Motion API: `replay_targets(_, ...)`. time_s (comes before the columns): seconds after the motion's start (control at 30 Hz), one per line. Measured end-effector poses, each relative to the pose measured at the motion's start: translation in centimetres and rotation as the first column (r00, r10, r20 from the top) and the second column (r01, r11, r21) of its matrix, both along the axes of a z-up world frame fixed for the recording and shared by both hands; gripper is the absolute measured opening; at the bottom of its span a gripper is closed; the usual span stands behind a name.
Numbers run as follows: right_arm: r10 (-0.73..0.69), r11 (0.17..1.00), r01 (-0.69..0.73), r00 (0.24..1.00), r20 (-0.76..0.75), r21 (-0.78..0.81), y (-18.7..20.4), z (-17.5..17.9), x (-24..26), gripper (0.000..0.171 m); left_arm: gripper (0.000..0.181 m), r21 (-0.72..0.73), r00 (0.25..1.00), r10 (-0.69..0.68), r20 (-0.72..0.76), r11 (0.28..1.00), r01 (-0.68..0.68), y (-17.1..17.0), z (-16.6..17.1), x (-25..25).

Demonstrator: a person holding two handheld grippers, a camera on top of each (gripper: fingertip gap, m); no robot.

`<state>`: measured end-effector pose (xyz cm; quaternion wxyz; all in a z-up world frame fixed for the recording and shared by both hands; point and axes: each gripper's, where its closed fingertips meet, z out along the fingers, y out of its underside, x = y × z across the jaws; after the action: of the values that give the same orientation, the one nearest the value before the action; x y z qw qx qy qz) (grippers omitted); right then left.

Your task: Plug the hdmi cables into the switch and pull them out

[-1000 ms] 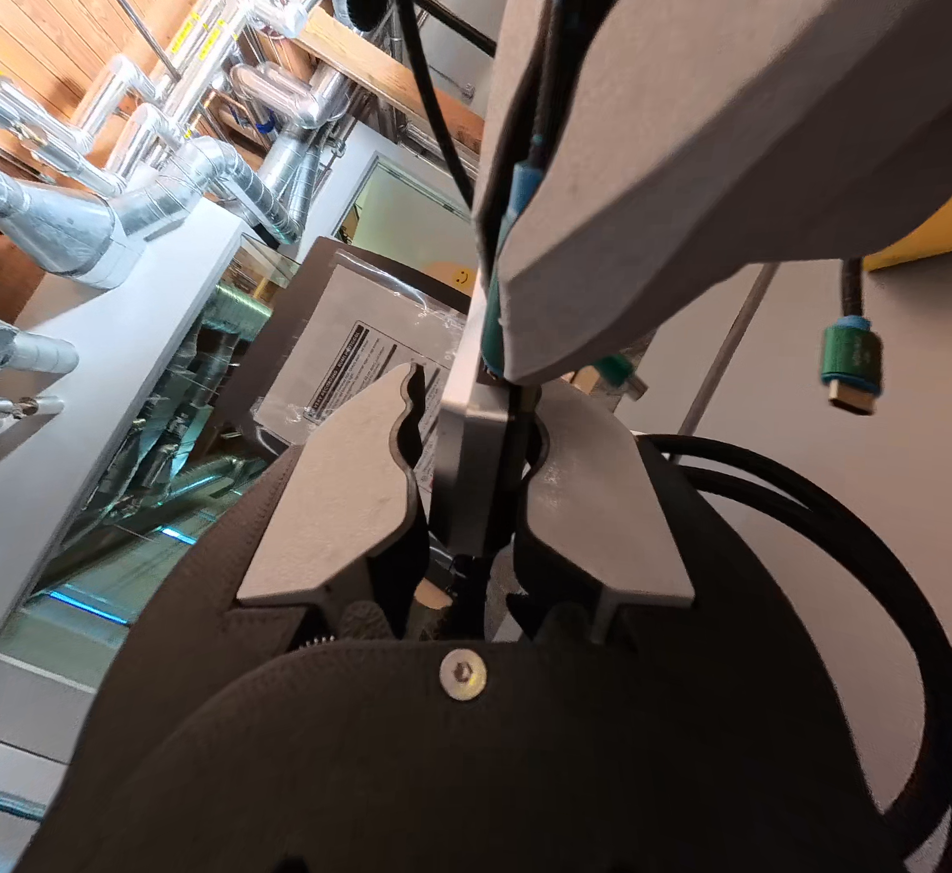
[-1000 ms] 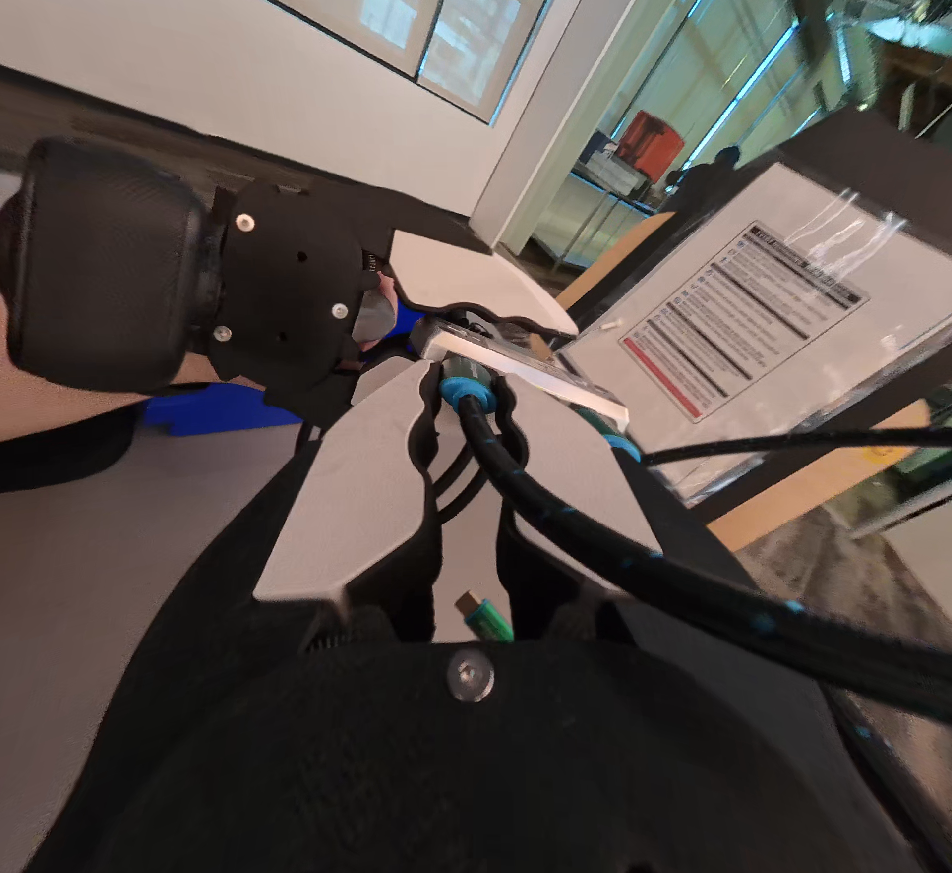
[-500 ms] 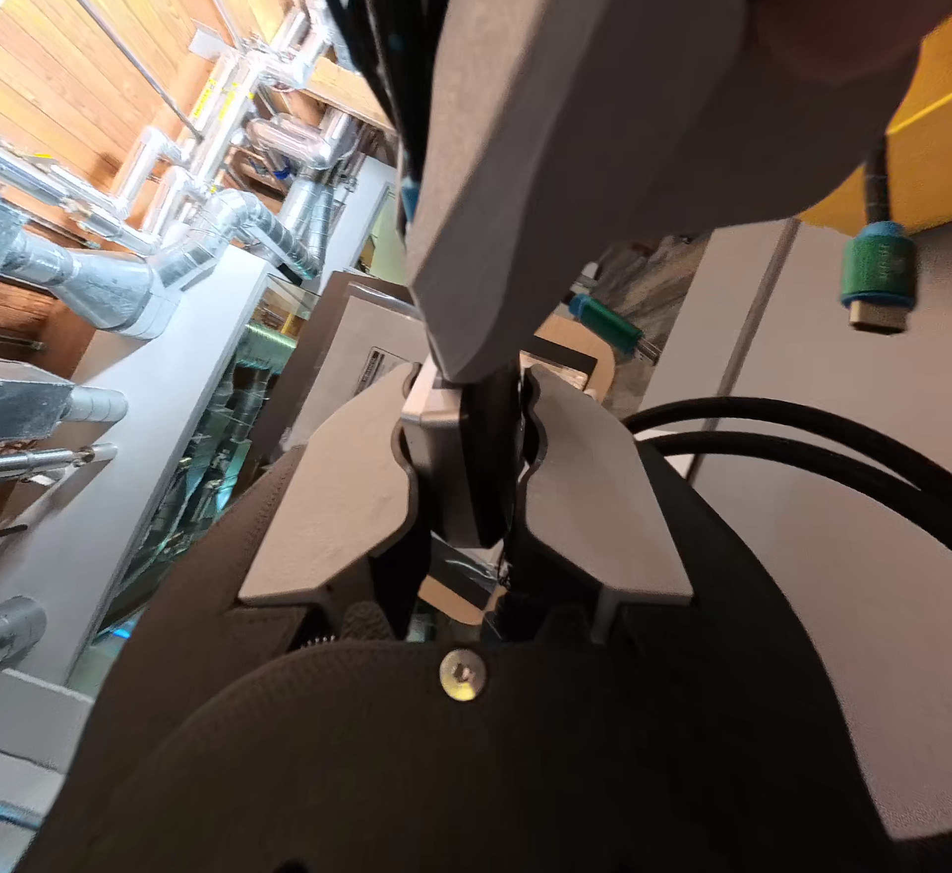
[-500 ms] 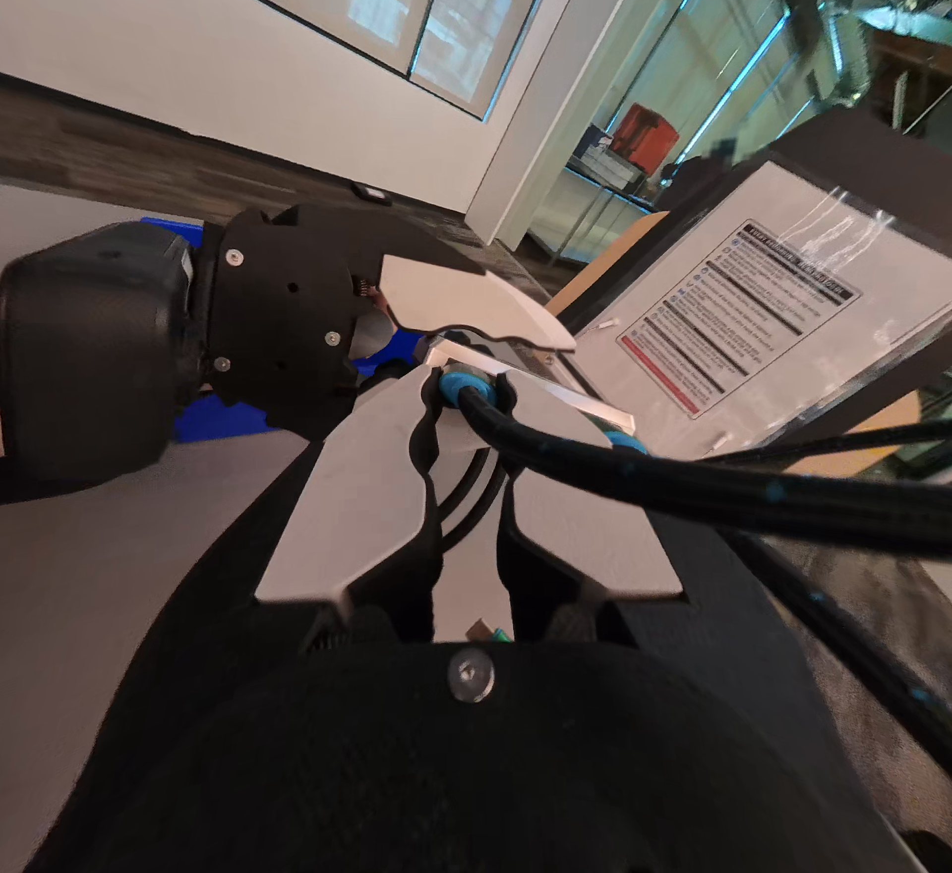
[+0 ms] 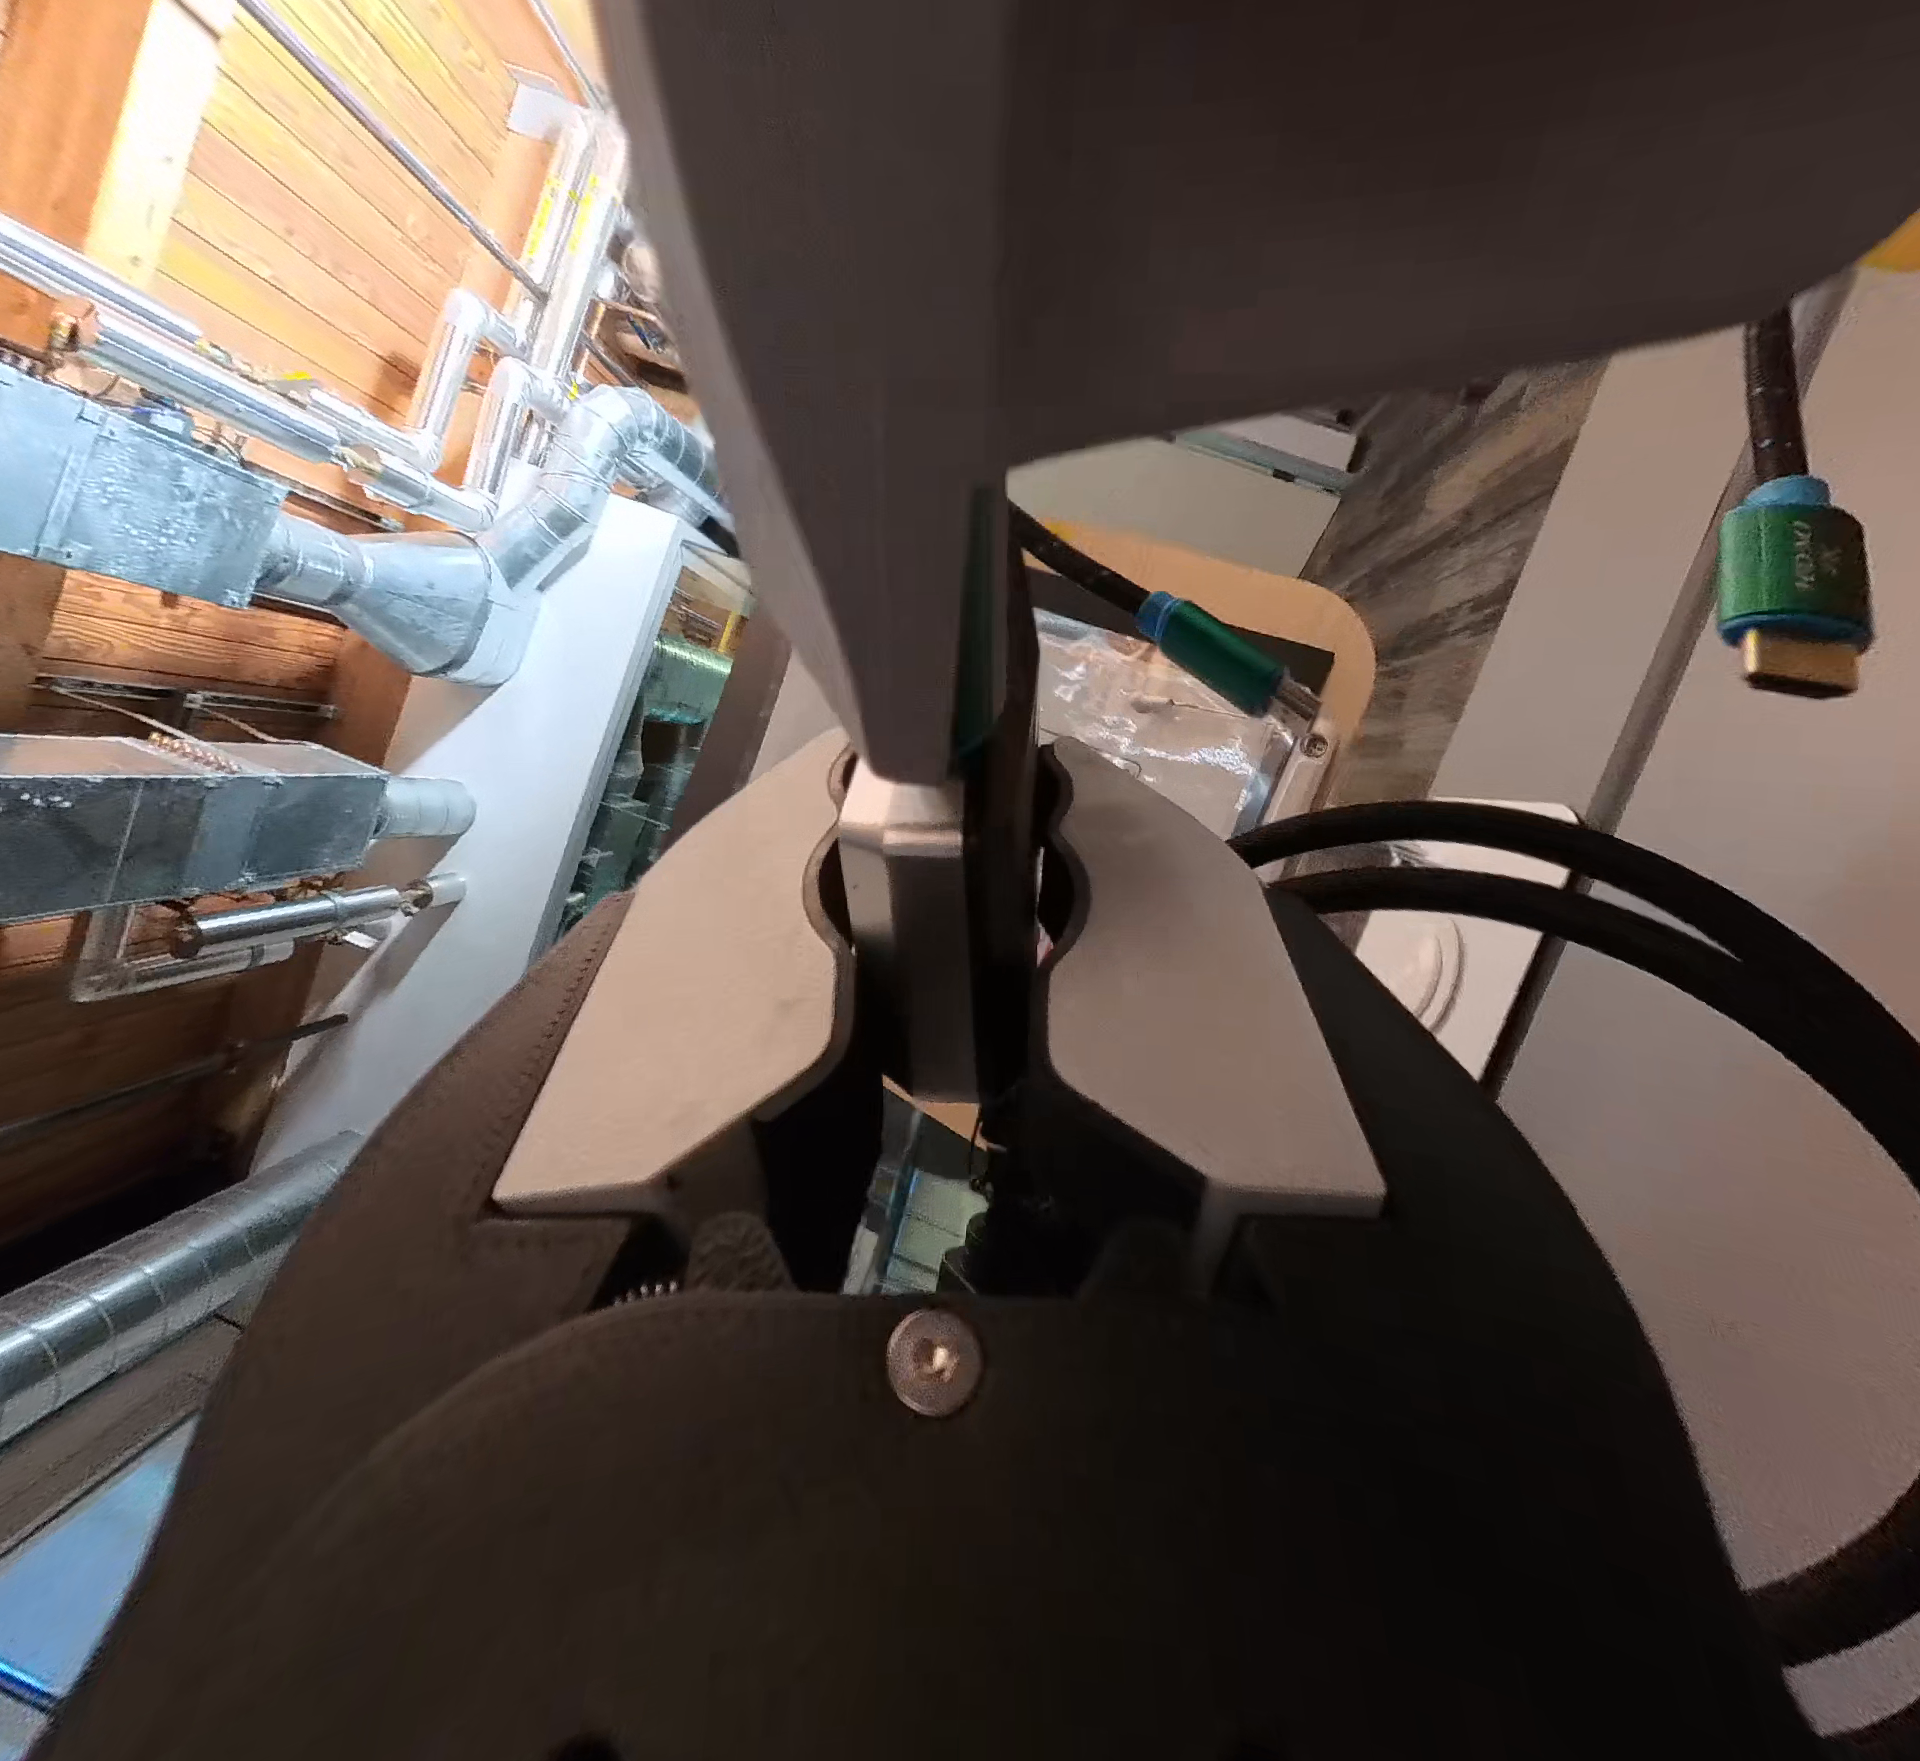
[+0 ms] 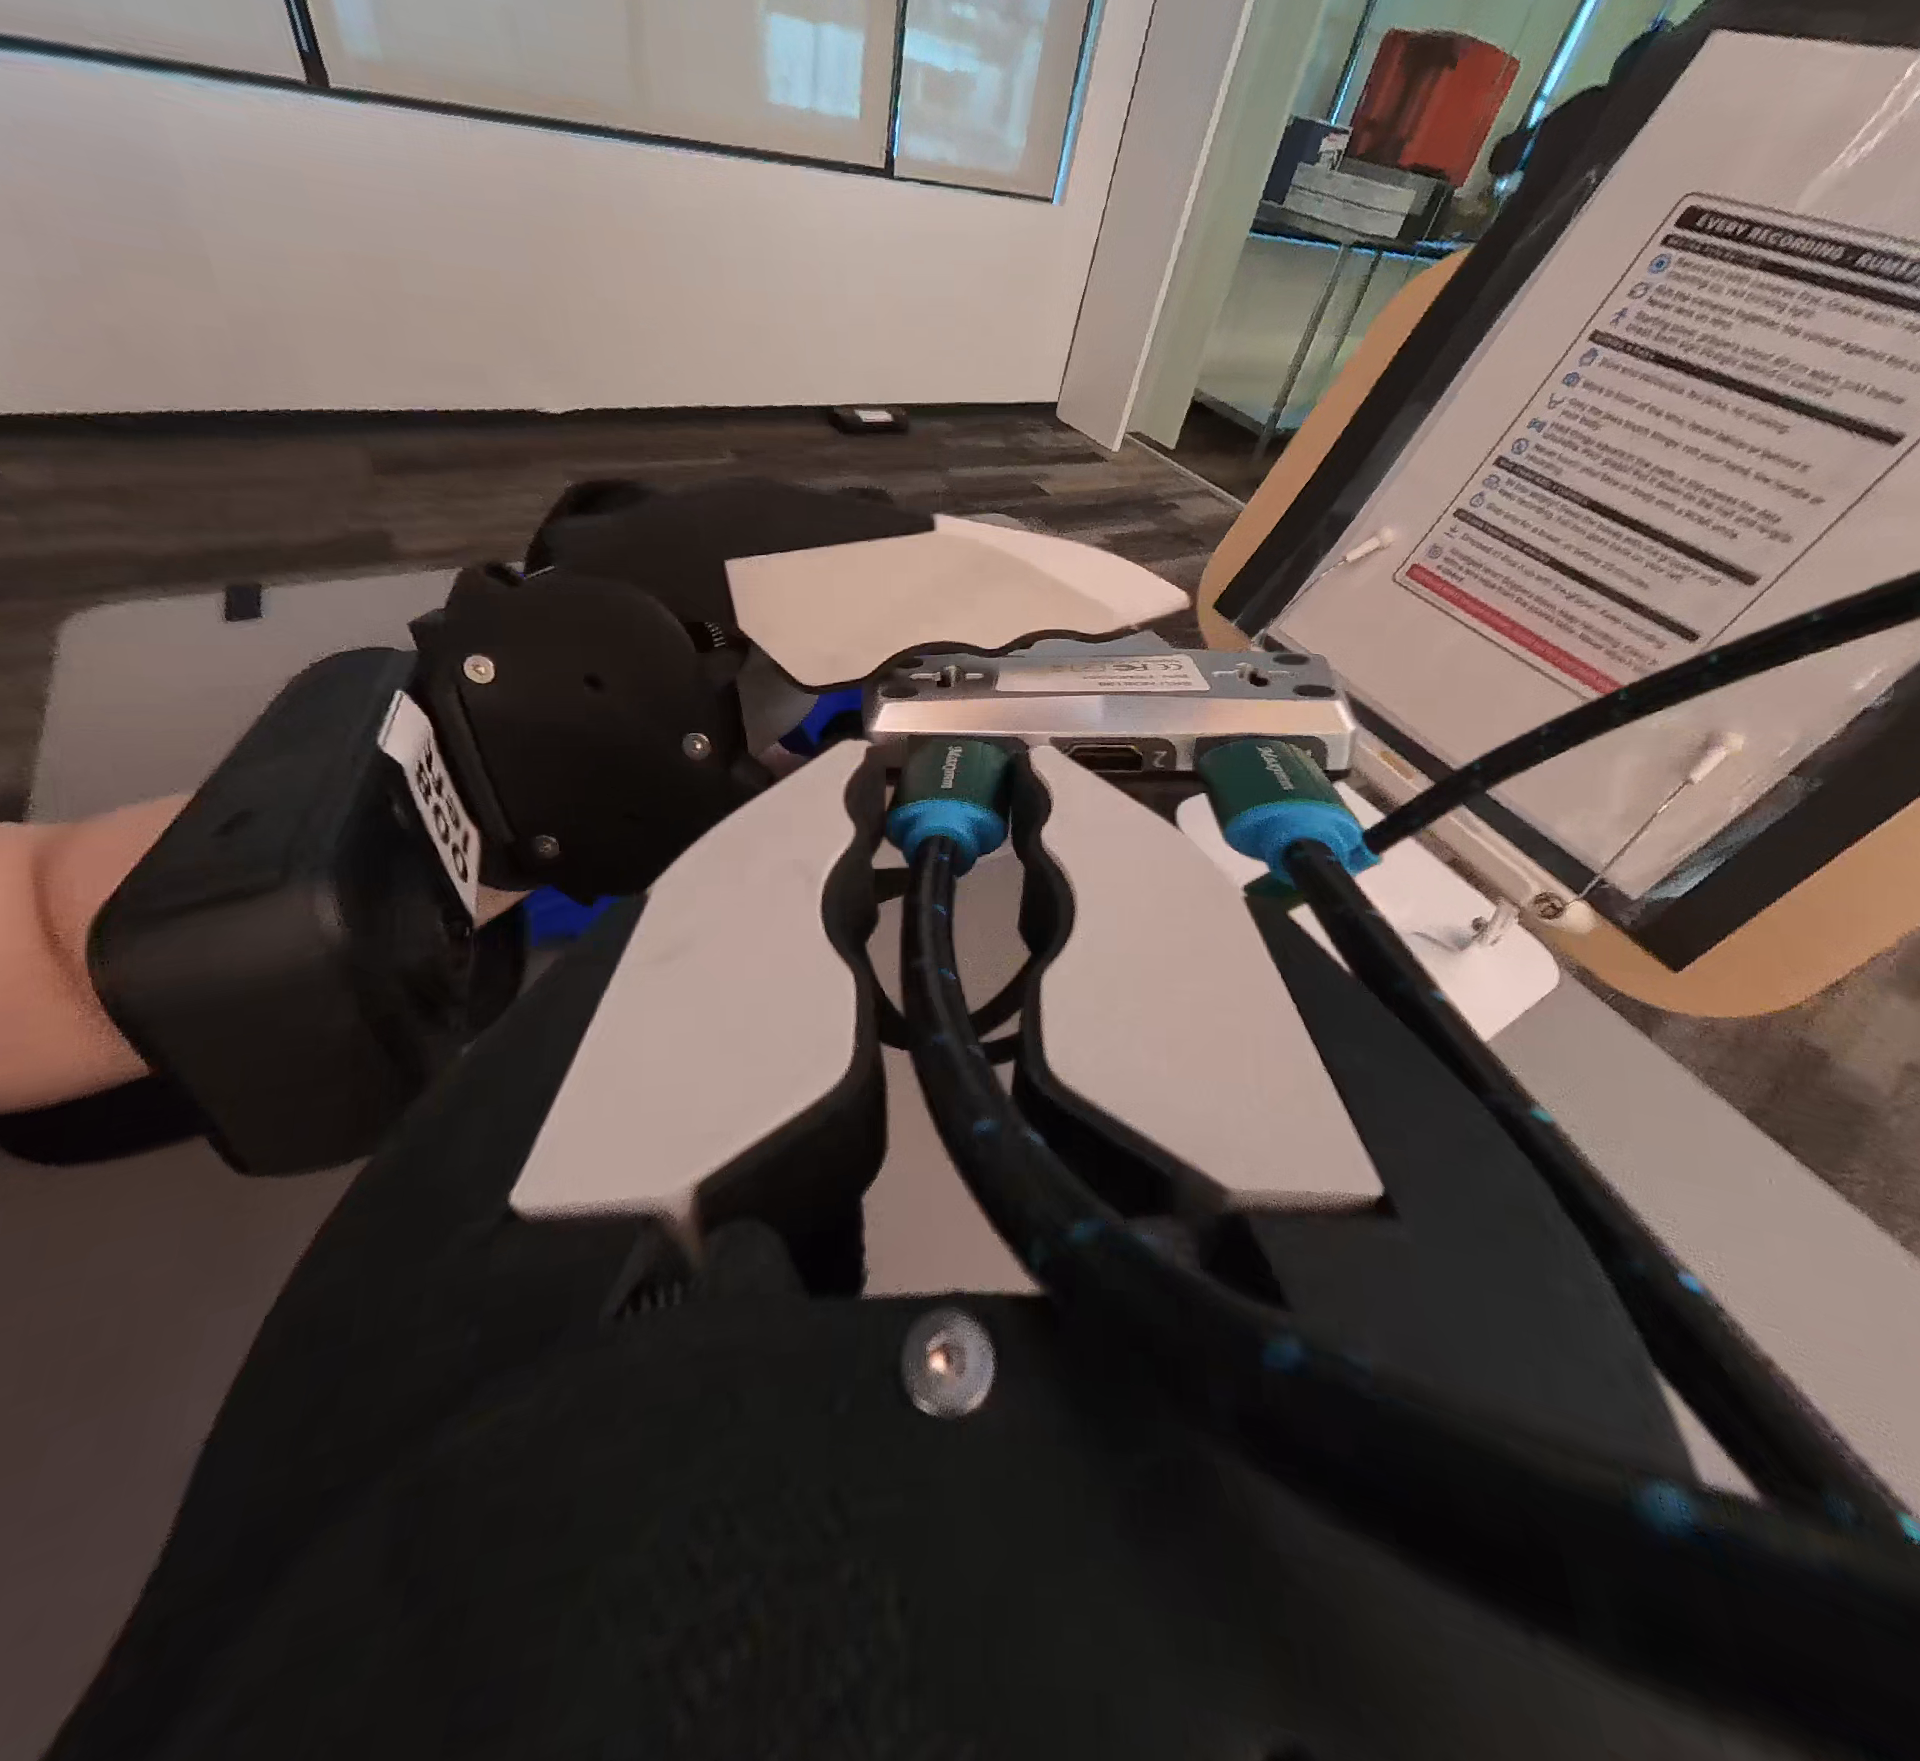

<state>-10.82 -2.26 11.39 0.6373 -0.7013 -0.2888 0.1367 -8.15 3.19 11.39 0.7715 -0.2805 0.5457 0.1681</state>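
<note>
A silver HDMI switch (image 6: 1112,685) is held in the air between my two grippers. My left gripper (image 6: 862,672) is shut on its left end. It shows edge-on between the left fingers in the left wrist view (image 5: 904,890). My right gripper (image 6: 948,761) is shut on a green HDMI plug (image 6: 951,781) that sits in the switch's left port. A second green plug (image 6: 1262,781) sits in the right port. The middle port (image 6: 1107,755) is empty. A loose green plug (image 5: 1792,589) hangs on its cable at the right in the left wrist view, where my right gripper's grey finger (image 5: 1039,153) fills the top.
A board with a printed sheet (image 6: 1621,464) in a clear holder stands close behind the switch on the right. Braided black cables (image 6: 1403,1036) run back over my right gripper. The grey table (image 6: 187,1348) lies below. A person's hand (image 6: 52,942) holds the left gripper. The tips of one gripper are about 6 centimeters away from the tips of the other.
Both grippers have turned, so the switch now lies level in the right wrist view with its ports facing me. The right gripper's finger has come closer in the left wrist view.
</note>
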Motion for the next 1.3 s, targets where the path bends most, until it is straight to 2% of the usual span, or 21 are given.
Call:
replay_targets(0.2, -0.054, 0.997, 0.048, 0.992, 0.111, 0.060, 0.2, -0.2, 0.1, 0.024, 0.030, -0.009, 1.000, -0.003, 0.029, 1.000, 0.003, 0.2, -0.1, 0.2)
replay_targets(0.73, 0.033, 0.999, -0.033, 0.995, 0.096, 0.001, 0.4, -1.1, 0.4, 0.024, 0.029, 0.058, 1.000, 0.011, 0.000, 0.998, -0.011, 0.4, -0.4, 0.3)
replay_targets(0.97, -0.120, 0.981, 0.100, 0.987, 0.112, 0.169, 1.3, -0.1, -0.3, 0.023, 0.029, -0.005, 0.998, 0.049, 0.043, 0.999, -0.048, 1.8, 0.2, -0.7)
replay_targets(1.1, -0.125, 0.982, 0.098, 0.977, 0.172, 0.160, 1.1, -0.4, -0.3, 0.024, 0.029, -0.006, 0.998, 0.054, 0.027, 0.999, -0.054, 2.1, -0.1, -0.7)
replay_targets(1.2, 0.021, 0.995, -0.018, 0.999, -0.027, 0.100, -1.1, 2.2, 0.7, 0.023, 0.029, -0.049, 0.991, 0.132, 0.022, 0.990, -0.131, 4.9, -0.5, -2.3)
replay_targets(1.3, -0.009, 0.987, 0.007, 1.000, 0.015, 0.160, -2.8, 4.2, 3.5, 0.023, 0.029, -0.090, 0.990, 0.135, 0.050, 0.987, -0.131, 6.2, 0.3, -4.2)
